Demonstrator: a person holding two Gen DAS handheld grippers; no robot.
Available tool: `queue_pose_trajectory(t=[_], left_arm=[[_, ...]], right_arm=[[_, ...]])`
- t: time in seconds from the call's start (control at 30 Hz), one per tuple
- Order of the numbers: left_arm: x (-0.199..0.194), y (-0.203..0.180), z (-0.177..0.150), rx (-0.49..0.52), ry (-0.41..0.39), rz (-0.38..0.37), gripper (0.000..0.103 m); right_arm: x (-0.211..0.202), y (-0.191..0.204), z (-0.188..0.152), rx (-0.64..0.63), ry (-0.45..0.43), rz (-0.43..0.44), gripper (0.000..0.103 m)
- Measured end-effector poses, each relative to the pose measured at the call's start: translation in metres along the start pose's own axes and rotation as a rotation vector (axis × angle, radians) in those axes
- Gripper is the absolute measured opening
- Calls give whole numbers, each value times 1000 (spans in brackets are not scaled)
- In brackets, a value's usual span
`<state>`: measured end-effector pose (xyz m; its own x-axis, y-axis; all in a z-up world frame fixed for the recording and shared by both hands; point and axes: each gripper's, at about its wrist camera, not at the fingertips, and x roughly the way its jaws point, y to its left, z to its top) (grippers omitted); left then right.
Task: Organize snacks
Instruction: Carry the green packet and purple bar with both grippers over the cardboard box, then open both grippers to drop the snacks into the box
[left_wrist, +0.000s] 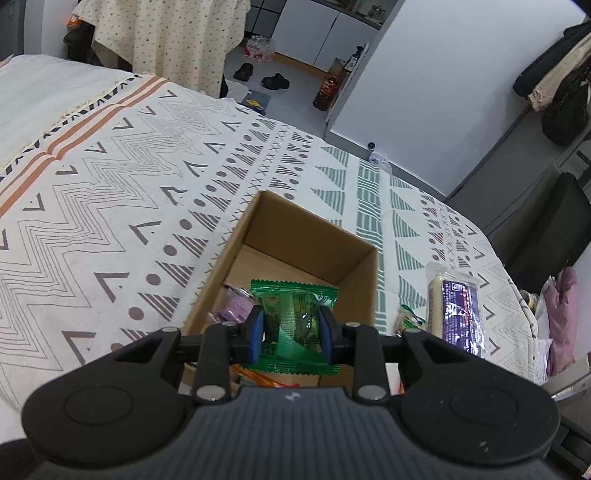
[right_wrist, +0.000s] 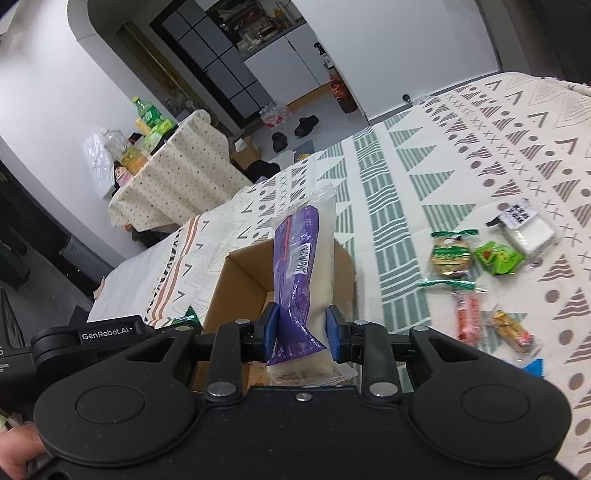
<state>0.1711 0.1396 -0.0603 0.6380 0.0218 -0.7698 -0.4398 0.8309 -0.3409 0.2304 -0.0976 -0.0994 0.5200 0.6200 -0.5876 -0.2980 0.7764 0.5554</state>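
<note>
An open cardboard box (left_wrist: 255, 221) stands on the patterned bed cover; it also shows in the right wrist view (right_wrist: 236, 284). My left gripper (left_wrist: 291, 334) is shut on a green snack packet (left_wrist: 295, 306) and holds it over the box's near end. A pale purple packet (left_wrist: 240, 306) lies inside the box. My right gripper (right_wrist: 301, 332) is shut on a long purple-and-white snack packet (right_wrist: 306, 258), held upright above the box's right edge; it shows in the left wrist view (left_wrist: 456, 314) too.
Several loose snacks lie on the cover right of the box: a round green-wrapped biscuit (right_wrist: 450, 256), a green packet (right_wrist: 498, 256), a white packet (right_wrist: 528, 229), a red bar (right_wrist: 468, 314) and an orange snack (right_wrist: 511, 330). The bed edge and floor lie beyond.
</note>
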Motion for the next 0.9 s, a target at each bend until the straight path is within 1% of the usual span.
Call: queue_pose_trajectory(t=[0.1,0.17,0.37,0.4,0.43,0.5,0.57,0.63,0.73,0.77,0.83,0.9], left_arm=[[4,6,3,-4,3,-15,30],[5,8,3,-5,-6,-16,34],[7,18,7,-9,2,4,43],[7,19,8,-8,0,10,46],[5,20,8,-8,-3,16,50],[2,21,9,-5,-8,24,56],[0,20,10,4,-9,30,62],[-3,19,9,13,-14,25,73],[-8,14,6,25,-24,19,80],[-9,12,4,32,-21,15,81],[-10,6,0,44,-11,7,86],[-10,0,-5,50,2,8,88]], right_arm=[[8,7,0,-5,11,1,27],[13,12,0,-10,18,-1,27],[23,26,1,-17,22,20,29],[24,29,2,-23,21,21,33],[24,31,2,-26,18,16,48],[21,32,0,-32,9,-5,65],[16,30,-1,-42,3,-26,65],[11,25,-3,-30,5,-28,65],[0,17,-5,-19,-2,-45,65],[-4,13,-6,-16,-4,-50,65],[-12,7,-9,-11,-6,-61,66],[-20,0,-11,-7,-13,-78,68]])
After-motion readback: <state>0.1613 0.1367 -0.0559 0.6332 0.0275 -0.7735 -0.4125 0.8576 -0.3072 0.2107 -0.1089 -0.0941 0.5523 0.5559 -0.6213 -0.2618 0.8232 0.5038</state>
